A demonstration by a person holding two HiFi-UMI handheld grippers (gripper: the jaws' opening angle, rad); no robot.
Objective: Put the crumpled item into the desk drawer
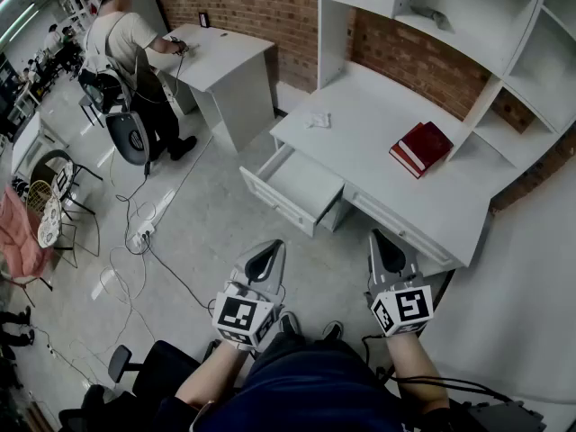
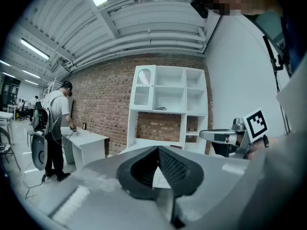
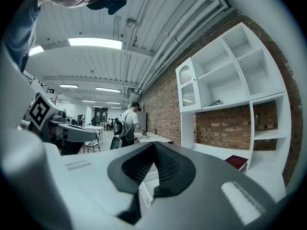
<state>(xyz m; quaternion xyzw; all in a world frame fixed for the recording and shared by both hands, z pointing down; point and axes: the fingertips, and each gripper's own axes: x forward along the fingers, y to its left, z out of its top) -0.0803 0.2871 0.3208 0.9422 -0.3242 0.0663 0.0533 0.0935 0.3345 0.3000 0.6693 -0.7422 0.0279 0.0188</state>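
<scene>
A small crumpled white item (image 1: 318, 120) lies on the left end of the white desk (image 1: 378, 165). Below the desktop an open drawer (image 1: 292, 189) stands pulled out toward me, with nothing showing inside it. My left gripper (image 1: 269, 256) and right gripper (image 1: 385, 247) are both shut and hold nothing; they hover level over the floor, well short of the desk. In the left gripper view the left gripper (image 2: 158, 150) faces the desk, with the right gripper (image 2: 211, 136) at its side. The right gripper (image 3: 154, 145) faces the desk in its own view too.
A red book (image 1: 420, 148) lies on the desk's right part under white shelves (image 1: 504, 43). A person (image 1: 135, 57) stands at a second white table (image 1: 216, 57) to the far left. Cables (image 1: 144, 241) trail across the grey floor, and chairs (image 1: 45, 205) stand at the left.
</scene>
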